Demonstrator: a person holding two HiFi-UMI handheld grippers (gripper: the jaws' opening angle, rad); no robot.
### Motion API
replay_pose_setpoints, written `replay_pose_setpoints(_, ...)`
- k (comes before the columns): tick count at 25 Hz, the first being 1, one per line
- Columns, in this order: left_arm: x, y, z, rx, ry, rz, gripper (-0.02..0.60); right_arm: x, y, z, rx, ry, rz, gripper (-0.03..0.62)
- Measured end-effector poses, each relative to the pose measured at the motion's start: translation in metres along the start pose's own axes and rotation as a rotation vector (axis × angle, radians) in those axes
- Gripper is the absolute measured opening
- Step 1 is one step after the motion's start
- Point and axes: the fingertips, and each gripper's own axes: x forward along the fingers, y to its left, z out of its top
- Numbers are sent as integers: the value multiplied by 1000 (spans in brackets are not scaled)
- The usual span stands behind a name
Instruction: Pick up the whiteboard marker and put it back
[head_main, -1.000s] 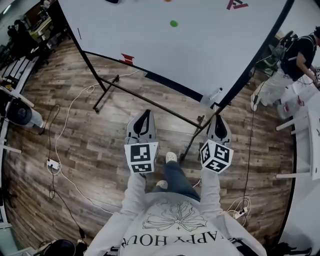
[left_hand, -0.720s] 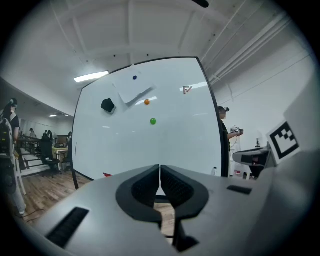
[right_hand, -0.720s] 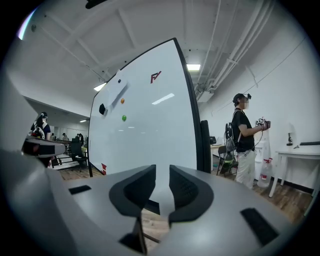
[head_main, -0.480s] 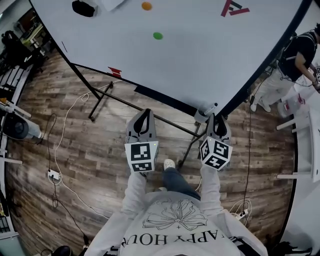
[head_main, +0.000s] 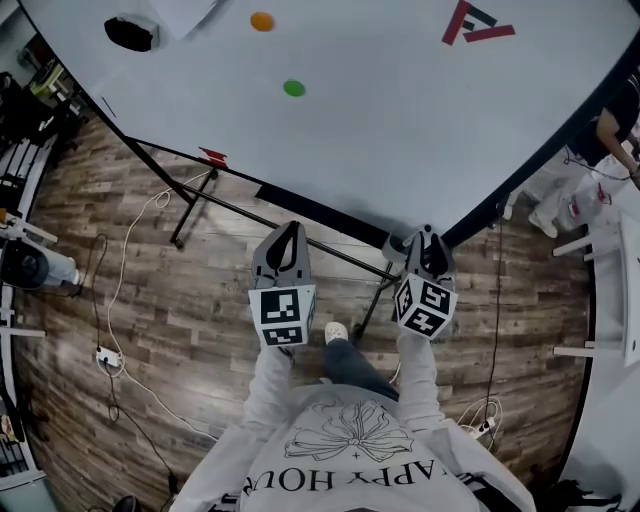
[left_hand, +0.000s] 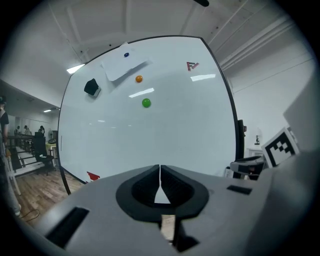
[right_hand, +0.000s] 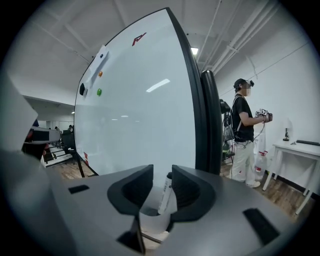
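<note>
Right tongs (right_hand: 162, 171): jaws wide apart, having just been opening. The marker (right_hand: 165, 195) stands upright between them, dark end up, its lower end in a white cup (right_hand: 150, 221). It lies nearer the right jaw. Whether that pad touches it is hard to judge from this angle, but neither pad appears to press on it.

Left tongs (left_hand: 160, 169): jaw tips together, nothing between them, aimed at the whiteboard (left_hand: 150, 135). In the head view they sit level with the right tongs and well to the left of the cup.

The cup sits at the whiteboard's lower right corner, just beside the black frame (right_hand: 192, 100); in the head view the right tongs reach that corner.

On the whiteboard: a green magnet (head_main: 293, 88), an orange magnet (head_main: 262, 20) above it, and a black eraser (head_main: 130, 33) toward the upper left.

The whiteboard's stand rests on a wooden floor (head_main: 150, 300). A person (right_hand: 245, 130) in dark top and light trousers stands beyond the frame, to the right.
</note>
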Motion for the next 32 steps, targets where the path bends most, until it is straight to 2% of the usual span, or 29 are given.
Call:
replay_pose_setpoints(6, 17, 3, -12, -12, 36, 0, 11, 19, -9, -17, -2, 60, -47, 115)
replay_pose_setpoints(18, 27, 9, -24, -17, 65, 11, 11, 38, -11, -36, 25, 102, -51, 101)
replay_pose_setpoints(25, 24, 11, -26, -17, 69, 17, 11, 39, -11, -36, 55, 91, -45, 73)
replay_pose_setpoints(32, 15, 11, -21, -20, 52, 18, 11, 25, -5, -19, 59, 48, -25, 66)
